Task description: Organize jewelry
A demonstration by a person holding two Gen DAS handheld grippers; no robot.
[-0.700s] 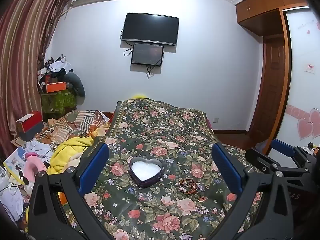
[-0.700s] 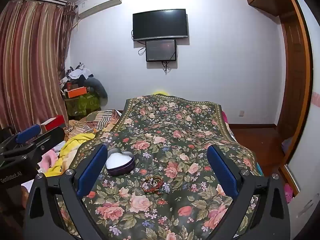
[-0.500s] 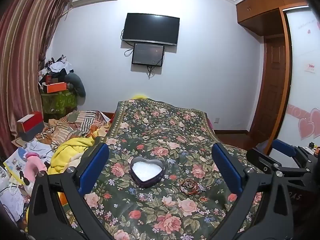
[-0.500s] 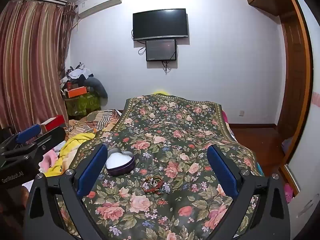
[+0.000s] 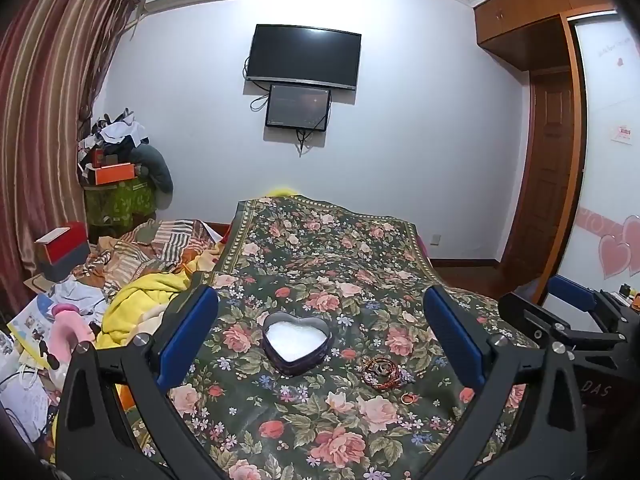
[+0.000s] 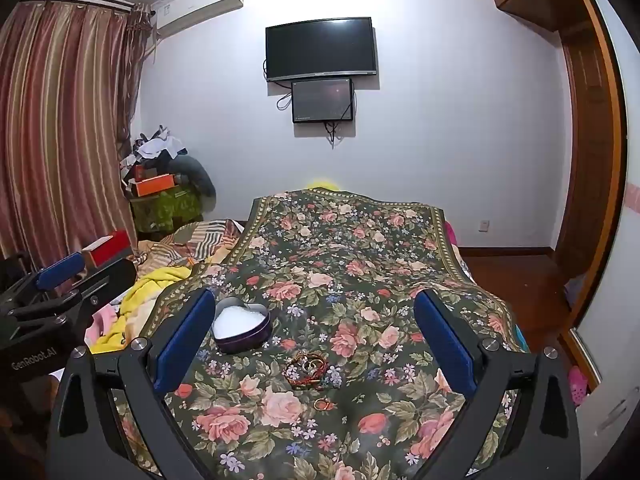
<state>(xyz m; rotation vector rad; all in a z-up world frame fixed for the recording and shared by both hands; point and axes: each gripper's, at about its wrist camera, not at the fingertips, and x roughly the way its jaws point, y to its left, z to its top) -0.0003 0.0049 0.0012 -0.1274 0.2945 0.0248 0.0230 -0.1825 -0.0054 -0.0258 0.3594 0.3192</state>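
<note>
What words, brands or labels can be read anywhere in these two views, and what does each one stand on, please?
"GenRobot.AI": white lettering on the black body of the left gripper, seen in the right wrist view.
"DAS": partial pale lettering on the right gripper, cut off at its start.
Red-and-white sticker on the white door panel: too small to read.
Faint script above it: blurred.
Air conditioner label: too small.

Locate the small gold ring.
The small gold ring lies on the floral bedspread, just nearer the camera than the tangled bracelet pile, right of the heart-shaped tin.
</note>
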